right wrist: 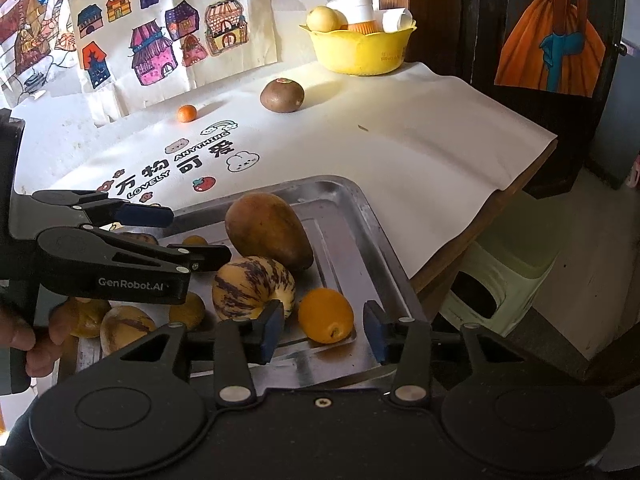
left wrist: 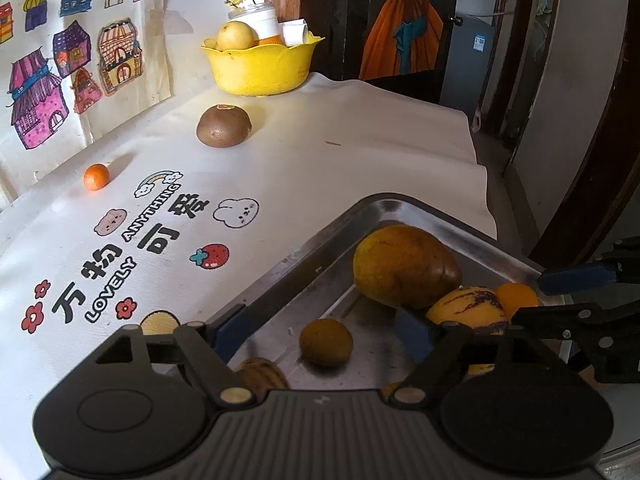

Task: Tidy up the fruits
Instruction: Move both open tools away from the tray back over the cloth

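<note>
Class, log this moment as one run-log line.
left tool: open, over small brown fruit | right tool: open around orange fruit | metal tray

Striped fruit half behind left tool

Left gripper gapes over small brown fruit in tray.

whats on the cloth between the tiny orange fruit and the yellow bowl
A brown round fruit sits between the small orange fruit and yellow bowl, clearest in right wrist view.
</note>
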The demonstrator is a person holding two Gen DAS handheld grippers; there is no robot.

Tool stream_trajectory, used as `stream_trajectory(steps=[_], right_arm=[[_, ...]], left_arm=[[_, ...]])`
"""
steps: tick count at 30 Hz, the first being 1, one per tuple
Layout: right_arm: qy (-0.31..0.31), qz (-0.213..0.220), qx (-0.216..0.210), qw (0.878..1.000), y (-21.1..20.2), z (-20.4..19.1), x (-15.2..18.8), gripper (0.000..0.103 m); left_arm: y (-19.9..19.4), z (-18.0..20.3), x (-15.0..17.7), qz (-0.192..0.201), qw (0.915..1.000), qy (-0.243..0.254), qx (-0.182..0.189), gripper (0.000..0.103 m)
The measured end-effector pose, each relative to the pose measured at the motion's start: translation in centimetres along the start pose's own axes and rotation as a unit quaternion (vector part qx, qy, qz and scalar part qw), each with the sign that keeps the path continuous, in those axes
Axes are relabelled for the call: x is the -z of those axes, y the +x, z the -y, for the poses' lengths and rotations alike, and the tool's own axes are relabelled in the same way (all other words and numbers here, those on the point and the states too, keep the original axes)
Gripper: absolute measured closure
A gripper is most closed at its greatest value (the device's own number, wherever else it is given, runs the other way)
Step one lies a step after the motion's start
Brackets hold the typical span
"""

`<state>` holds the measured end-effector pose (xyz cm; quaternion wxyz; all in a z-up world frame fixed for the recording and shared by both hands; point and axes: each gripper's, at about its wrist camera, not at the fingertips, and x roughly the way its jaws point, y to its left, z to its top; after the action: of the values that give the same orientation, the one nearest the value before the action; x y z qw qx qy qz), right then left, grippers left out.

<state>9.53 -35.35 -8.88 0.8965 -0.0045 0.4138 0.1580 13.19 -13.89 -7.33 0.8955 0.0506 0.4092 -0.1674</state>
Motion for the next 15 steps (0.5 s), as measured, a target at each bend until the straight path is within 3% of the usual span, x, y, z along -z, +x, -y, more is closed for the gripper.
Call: stream_trajectory(steps=[4,11,15], right_arm=[[-0.005,0.004,0.003,1.0,-0.4,-0.4,-0.1,0.046],[-0.011,0.008,0.005,1.0,-1.0,-0.8,-0.3,0.042],[-0.015,0.018,0.003,1.0,-1.9,-1.3,-0.6,0.03]], left_arm=[[-0.4,-0.5,-0.1,0.004,0.9999,-0.011,-0.004,0.013],[-1.1,-1.6,-0.3,0.008,0.9995,-0.03,-0.003,0.007],[-2.0,-2.4,-0.7,0.024,0.9986,-0.046,-0.002,0.004]])
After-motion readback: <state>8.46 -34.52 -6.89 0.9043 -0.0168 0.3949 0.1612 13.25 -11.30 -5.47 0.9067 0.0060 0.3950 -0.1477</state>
